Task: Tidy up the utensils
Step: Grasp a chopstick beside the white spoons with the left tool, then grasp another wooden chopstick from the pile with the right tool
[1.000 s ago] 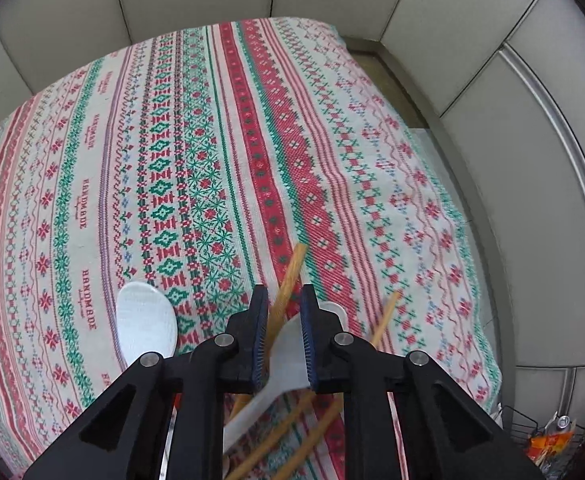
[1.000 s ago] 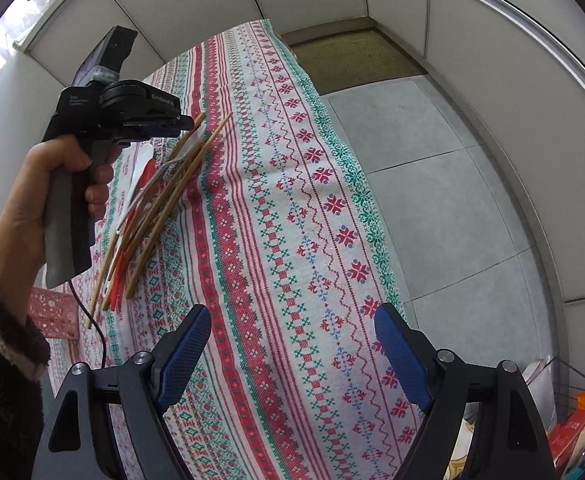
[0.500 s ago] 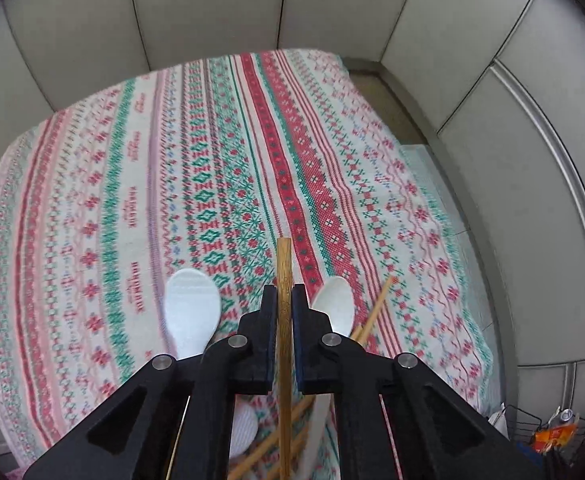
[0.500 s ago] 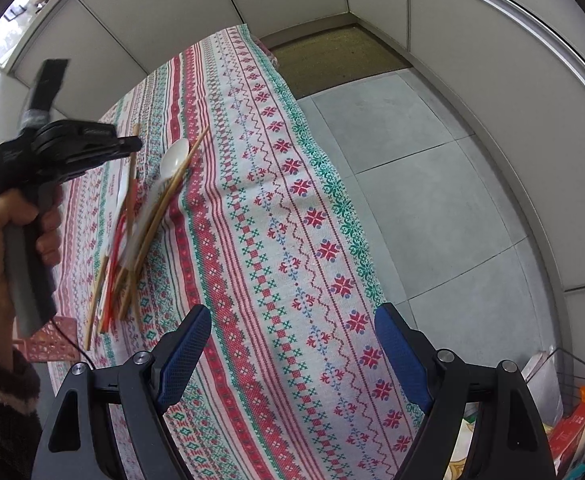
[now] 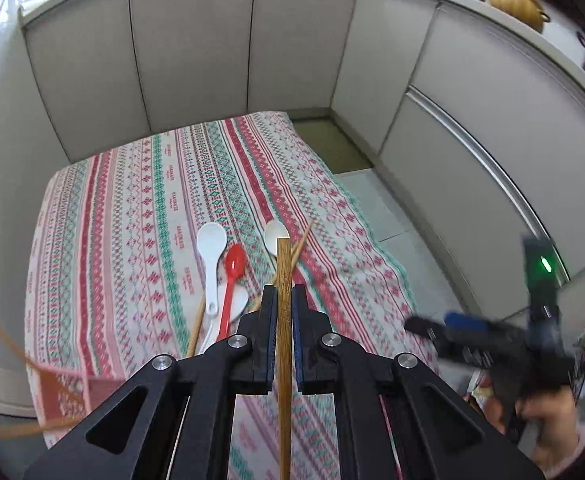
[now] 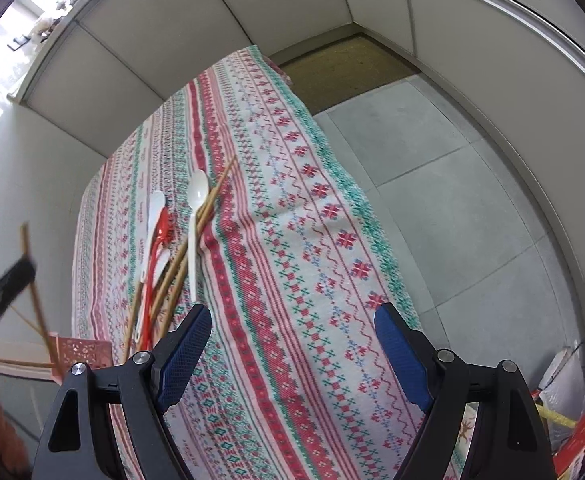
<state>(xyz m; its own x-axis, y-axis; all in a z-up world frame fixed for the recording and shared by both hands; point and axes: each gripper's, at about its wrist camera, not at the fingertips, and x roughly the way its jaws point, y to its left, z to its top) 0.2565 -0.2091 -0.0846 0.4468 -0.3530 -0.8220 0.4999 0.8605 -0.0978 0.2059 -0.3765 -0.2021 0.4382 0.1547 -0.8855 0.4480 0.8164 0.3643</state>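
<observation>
Three white spoons (image 5: 211, 240) lie on the desk (image 5: 140, 216), beside at least one red spoon (image 5: 234, 264). One wooden chopstick (image 5: 283, 280) sits in the left tongs (image 5: 281, 312); several more chopsticks (image 6: 212, 200) lie heaped below, too tangled to count. One pink basket (image 6: 82, 350) stands at the desk's edge.

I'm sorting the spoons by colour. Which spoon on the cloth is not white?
The red spoon, lying between the two white spoons in the pile on the tablecloth; it alone is red plastic, the others are white.
</observation>
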